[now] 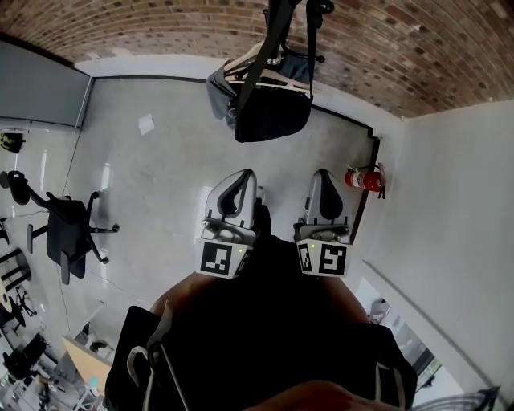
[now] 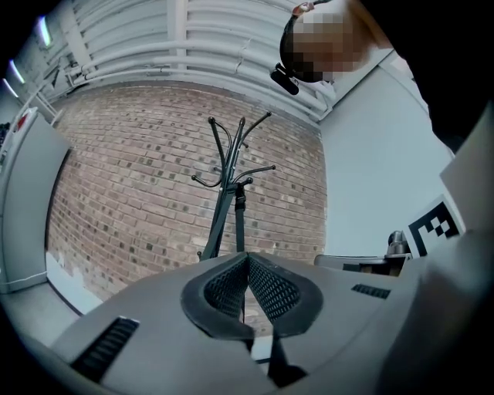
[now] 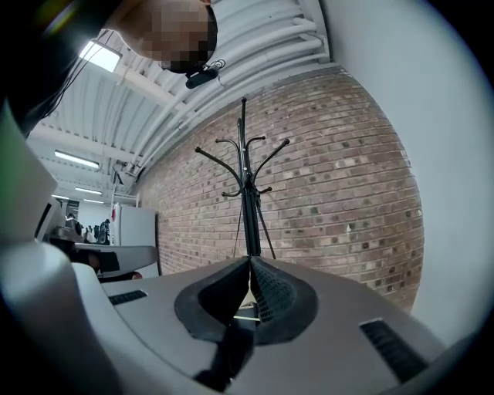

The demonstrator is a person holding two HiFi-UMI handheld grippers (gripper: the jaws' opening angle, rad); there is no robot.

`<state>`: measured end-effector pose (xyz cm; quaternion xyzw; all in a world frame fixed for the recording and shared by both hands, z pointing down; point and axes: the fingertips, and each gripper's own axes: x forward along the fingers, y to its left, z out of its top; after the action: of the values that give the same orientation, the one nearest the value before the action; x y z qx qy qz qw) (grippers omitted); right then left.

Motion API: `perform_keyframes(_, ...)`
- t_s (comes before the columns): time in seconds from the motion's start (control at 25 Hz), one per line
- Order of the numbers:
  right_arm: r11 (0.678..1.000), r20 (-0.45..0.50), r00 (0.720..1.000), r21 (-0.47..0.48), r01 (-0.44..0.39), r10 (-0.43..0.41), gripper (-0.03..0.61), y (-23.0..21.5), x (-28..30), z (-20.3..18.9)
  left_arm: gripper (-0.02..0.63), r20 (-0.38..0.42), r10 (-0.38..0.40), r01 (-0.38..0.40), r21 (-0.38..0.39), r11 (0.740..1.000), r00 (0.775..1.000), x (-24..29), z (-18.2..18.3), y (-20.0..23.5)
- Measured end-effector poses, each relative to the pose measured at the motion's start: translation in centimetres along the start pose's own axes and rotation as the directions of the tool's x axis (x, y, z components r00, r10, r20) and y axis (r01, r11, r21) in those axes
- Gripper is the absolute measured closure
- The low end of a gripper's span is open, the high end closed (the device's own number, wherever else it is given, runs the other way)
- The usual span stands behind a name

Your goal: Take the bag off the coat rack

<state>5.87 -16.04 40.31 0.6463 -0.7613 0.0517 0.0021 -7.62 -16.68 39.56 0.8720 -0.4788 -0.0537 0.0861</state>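
A black bag [image 1: 271, 114] hangs by its long straps [image 1: 310, 48] from the dark coat rack [image 1: 277, 24], which stands against the brick wall at the top of the head view. Both grippers are held side by side near my body, well short of the bag. My left gripper [image 1: 245, 173] is shut with nothing in it, and so is my right gripper [image 1: 321, 173]. In the left gripper view the shut jaws [image 2: 247, 259] point at the coat rack [image 2: 228, 179] and a hanging strap [image 2: 240, 220]. The right gripper [image 3: 249, 262] faces the coat rack [image 3: 247, 181] too; the bag's body is hidden there.
A black office chair [image 1: 68, 231] stands on the grey floor at left. A red fire extinguisher [image 1: 365, 178] hangs by a white wall [image 1: 450, 209] at right. Grey cloth [image 1: 220, 92] lies beside the bag. A sheet of paper [image 1: 146, 124] lies on the floor.
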Motion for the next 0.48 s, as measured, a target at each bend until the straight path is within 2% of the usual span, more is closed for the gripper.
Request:
perform_keyframes(0.12, 1.0, -0.022, 1.0, -0.016, -0.007, 0.006, 0.558, 0.6, 1.0, 0.3, 0.595, 0.003, -0.001, 0.001, -0.029, 1.0, 1.0, 0.5, 0.3, 1.0)
perform_keyframes(0.24, 1.0, -0.01, 1.0, -0.023, -0.005, 0.005, 0.558, 1.0, 1.3, 1.6, 0.595, -0.02, -0.039, 0.038, -0.025, 0.999, 0.999, 0.9, 0.1, 1.4)
perform_keyframes(0.48, 1.0, 0.025, 1.0, 0.016, 0.0, 0.0, 0.558, 0.5, 1.2, 3.1, 0.595, 0.035, -0.068, 0.068, -0.005, 0.998, 0.997, 2.3, 1.6, 0.9)
